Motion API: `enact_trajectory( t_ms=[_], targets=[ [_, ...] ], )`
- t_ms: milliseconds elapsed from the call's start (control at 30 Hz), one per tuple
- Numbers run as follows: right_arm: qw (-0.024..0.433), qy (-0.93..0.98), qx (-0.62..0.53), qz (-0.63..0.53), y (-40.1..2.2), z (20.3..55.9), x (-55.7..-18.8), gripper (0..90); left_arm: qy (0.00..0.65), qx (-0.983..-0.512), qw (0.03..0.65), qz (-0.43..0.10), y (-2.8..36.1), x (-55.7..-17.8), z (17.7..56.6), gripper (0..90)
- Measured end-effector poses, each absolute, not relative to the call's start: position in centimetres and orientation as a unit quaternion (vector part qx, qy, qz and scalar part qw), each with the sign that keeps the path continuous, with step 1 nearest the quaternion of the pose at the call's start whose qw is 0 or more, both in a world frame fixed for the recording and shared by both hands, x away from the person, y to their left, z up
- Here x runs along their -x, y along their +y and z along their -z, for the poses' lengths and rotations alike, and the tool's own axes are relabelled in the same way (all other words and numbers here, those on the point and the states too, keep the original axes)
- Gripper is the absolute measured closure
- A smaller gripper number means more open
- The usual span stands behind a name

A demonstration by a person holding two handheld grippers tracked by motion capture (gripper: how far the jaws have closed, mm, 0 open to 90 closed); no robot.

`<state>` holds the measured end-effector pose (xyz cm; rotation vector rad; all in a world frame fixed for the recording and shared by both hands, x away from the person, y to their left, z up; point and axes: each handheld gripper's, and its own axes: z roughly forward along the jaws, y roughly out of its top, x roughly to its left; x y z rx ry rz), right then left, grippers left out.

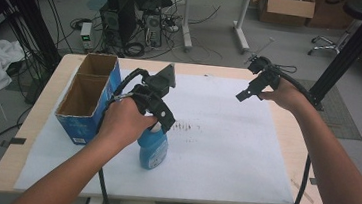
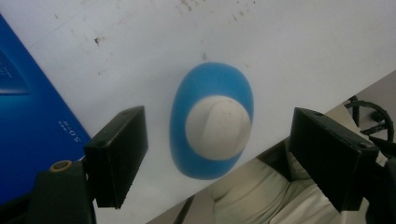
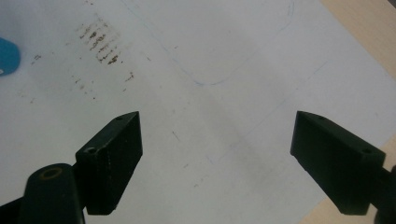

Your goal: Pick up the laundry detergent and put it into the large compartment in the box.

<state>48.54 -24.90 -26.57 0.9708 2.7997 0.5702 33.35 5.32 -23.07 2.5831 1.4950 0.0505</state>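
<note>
A blue bottle point(image 1: 153, 150) with a white cap stands upright on the white sheet point(image 1: 224, 151), near the table's front left. My left gripper point(image 1: 163, 121) hangs directly over it, pointing down. In the left gripper view the bottle point(image 2: 212, 128) sits centred between the two spread jaws of the left gripper point(image 2: 217, 144), with a gap on each side, so the gripper is open and not touching it. My right gripper point(image 1: 245, 94) hovers over the sheet's far right part. It point(image 3: 217, 144) is open with nothing between its jaws.
A blue cardboard box point(image 1: 86, 98) with two open compartments stands left of the bottle; its side point(image 2: 28, 116) is close to my left jaw. Brown stains point(image 1: 186, 127) mark the sheet's middle. The bottle's edge point(image 3: 7, 56) shows far left in the right gripper view.
</note>
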Motion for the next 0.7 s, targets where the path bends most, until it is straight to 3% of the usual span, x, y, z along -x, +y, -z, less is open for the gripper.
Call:
enact_trajectory(
  t_ms=[700],
  targets=[
    [0.058,0.927,-0.32,-0.186,-24.6,26.9,-48.7,16.7,0.477,-0.876,0.066,0.006,5.4,-33.7,26.2,21.0]
  ],
)
